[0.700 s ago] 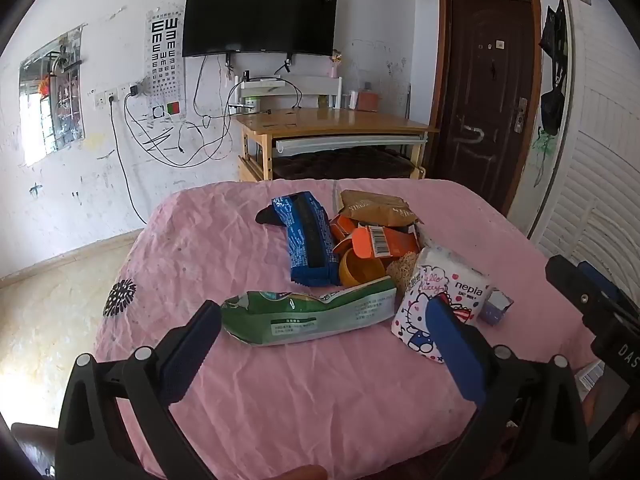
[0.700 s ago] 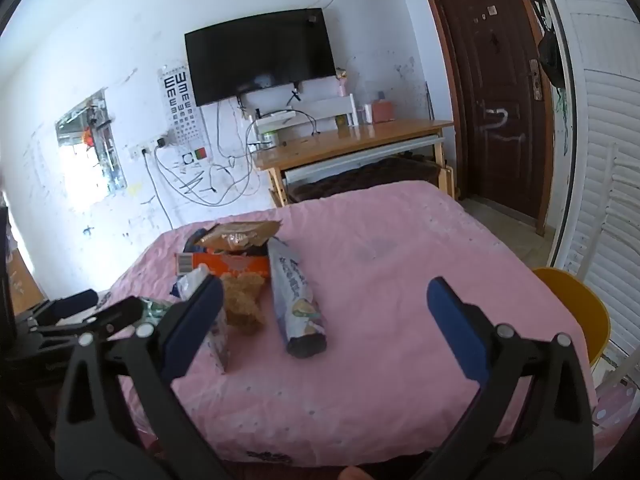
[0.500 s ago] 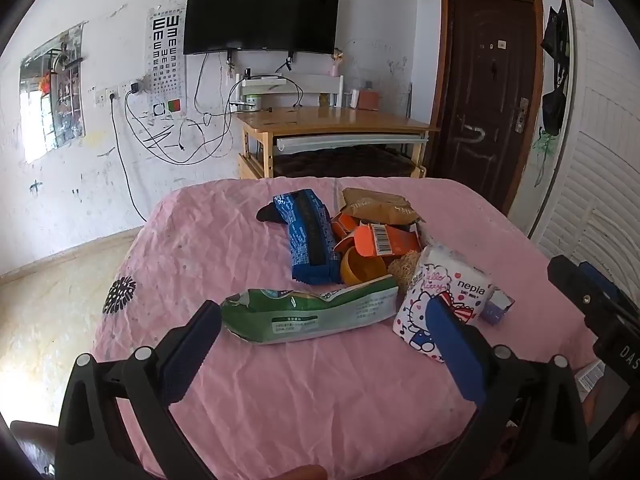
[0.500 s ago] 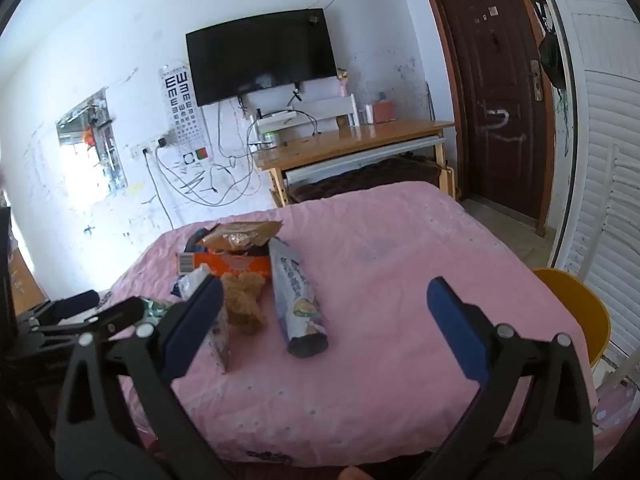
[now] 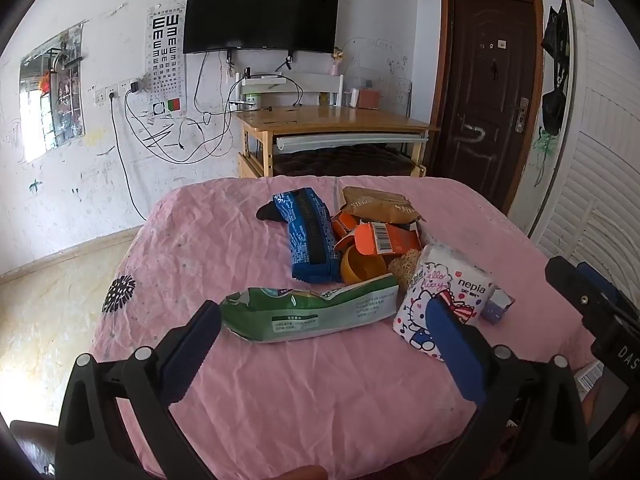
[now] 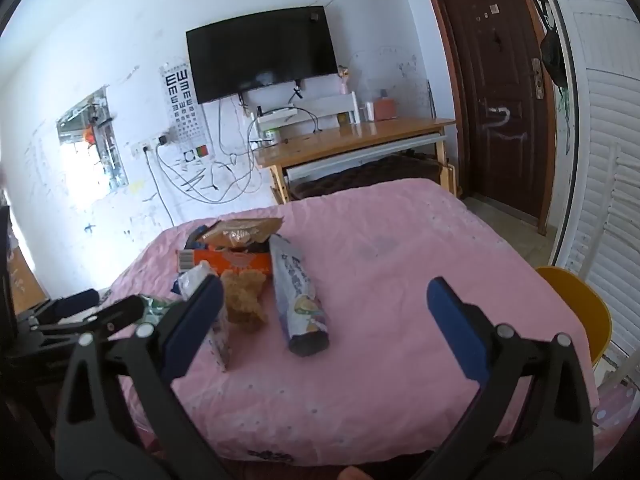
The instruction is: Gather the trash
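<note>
Trash lies in a pile on a table under a pink cloth (image 5: 320, 392). In the left wrist view I see a green-and-white bag (image 5: 312, 314), a blue wrapper (image 5: 310, 236), an orange carton (image 5: 384, 236), a brown bag (image 5: 380, 204) and a Hello Kitty tissue pack (image 5: 444, 300). My left gripper (image 5: 320, 344) is open, just short of the green bag. In the right wrist view a pale printed bag (image 6: 300, 292), a noodle block (image 6: 244, 298) and the orange carton (image 6: 232, 260) lie ahead. My right gripper (image 6: 320, 320) is open and empty above the cloth.
A wooden desk (image 5: 332, 128) stands behind the table under a wall television (image 5: 260, 20). A dark door (image 5: 488, 92) is at the right. A yellow chair (image 6: 576, 312) stands by the table's right side. My right gripper's body shows at the right edge of the left wrist view (image 5: 592, 312).
The left wrist view has shifted very slightly; the pile sits a touch higher and to the right. Both grippers stay open and nothing was picked up.
</note>
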Demonstrator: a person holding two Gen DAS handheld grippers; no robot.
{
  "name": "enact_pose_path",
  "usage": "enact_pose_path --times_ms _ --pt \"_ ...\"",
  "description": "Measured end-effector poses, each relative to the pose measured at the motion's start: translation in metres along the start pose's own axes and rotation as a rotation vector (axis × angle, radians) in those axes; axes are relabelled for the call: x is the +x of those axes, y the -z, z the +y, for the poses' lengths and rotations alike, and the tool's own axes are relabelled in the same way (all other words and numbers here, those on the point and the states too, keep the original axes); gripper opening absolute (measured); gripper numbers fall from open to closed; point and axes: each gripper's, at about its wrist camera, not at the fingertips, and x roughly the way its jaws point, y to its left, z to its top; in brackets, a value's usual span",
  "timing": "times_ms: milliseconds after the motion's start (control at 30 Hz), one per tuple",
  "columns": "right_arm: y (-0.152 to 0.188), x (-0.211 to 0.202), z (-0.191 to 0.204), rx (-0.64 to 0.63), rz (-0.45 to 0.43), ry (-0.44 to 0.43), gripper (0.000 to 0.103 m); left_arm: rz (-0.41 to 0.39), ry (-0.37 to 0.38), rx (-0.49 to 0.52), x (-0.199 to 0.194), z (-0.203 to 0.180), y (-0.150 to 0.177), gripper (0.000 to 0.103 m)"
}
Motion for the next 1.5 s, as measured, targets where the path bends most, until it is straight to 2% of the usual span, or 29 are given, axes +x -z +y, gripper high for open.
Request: enact_pose_path --times_ms 1500 --pt "0.0030 0.0065 0.0048 -0.014 0.007 -0.010 0.098 0.009 0.003 -0.002 0.0032 0.0025 0.0039 0.097"
